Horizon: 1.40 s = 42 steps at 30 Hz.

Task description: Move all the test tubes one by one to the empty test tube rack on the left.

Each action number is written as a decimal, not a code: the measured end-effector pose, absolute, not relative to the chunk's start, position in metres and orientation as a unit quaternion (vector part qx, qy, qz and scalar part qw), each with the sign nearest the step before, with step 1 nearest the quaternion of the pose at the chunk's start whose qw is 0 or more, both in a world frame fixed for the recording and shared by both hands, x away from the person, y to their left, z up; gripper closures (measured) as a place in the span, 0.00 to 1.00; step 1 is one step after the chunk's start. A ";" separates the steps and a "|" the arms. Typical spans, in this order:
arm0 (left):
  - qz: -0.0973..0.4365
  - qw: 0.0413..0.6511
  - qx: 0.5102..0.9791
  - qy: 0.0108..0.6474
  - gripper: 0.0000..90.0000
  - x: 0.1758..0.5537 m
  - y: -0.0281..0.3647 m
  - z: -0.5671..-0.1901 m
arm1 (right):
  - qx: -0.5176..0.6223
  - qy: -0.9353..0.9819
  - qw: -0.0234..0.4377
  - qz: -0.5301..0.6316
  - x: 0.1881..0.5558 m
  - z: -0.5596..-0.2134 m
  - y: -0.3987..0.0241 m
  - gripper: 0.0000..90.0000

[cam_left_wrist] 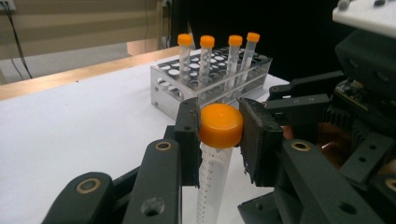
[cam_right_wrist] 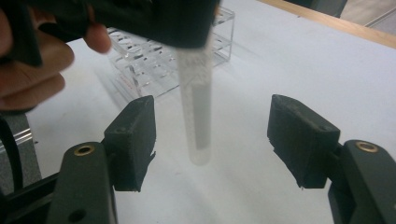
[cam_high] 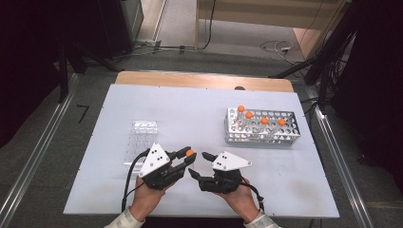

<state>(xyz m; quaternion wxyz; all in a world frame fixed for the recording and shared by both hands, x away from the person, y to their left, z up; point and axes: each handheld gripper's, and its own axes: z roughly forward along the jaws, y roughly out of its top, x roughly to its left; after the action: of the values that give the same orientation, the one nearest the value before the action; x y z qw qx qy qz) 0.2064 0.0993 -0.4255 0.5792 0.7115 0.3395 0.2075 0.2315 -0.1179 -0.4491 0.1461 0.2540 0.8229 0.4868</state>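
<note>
The tube (cam_left_wrist: 212, 179) is clamped at its cap (cam_left_wrist: 220, 125) by the left tool (cam_left_wrist: 219, 135); the right tool (cam_right_wrist: 219, 140) is apart, so the tube can be swung or dropped.

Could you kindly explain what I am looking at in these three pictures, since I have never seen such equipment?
A person sits at a white table holding a two-jaw tool in each hand. The high view looks down from above; the other two come from cameras riding on each tool. The left tool grips an orange-capped tube by its cap. The right tool stands open, the tube's lower end hanging between its jaws untouched. On the table lie a metal rack with four more capped tubes and a clear plastic rack.
</note>
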 end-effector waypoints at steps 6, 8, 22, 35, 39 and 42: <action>0.217 0.584 0.697 0.356 0.78 0.207 0.115 -0.412 | 0.260 0.822 0.148 0.485 0.233 -0.450 -0.123 0.33; 0.223 0.583 0.693 0.361 0.78 0.206 0.122 -0.407 | 0.264 0.823 0.148 0.481 0.234 -0.451 -0.125 0.33; 0.266 0.580 0.654 0.406 0.78 0.204 0.169 -0.396 | 0.283 0.818 0.154 0.476 0.237 -0.452 -0.138 0.30; 0.299 0.551 0.646 0.435 0.78 0.205 0.196 -0.401 | 0.289 0.815 0.157 0.476 0.237 -0.452 -0.142 0.30; 0.299 0.548 0.646 0.440 0.78 0.206 0.198 -0.403 | 0.291 0.814 0.157 0.478 0.238 -0.452 -0.143 0.30; 0.299 0.548 0.644 0.442 0.78 0.206 0.199 -0.403 | 0.291 0.813 0.157 0.479 0.238 -0.451 -0.143 0.30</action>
<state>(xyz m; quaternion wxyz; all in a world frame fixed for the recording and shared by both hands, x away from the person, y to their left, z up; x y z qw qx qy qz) 0.2065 0.1989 -0.4033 0.5483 0.6439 0.4419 0.2992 0.2379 -0.1434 -0.4514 0.1573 0.2915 0.8131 0.4788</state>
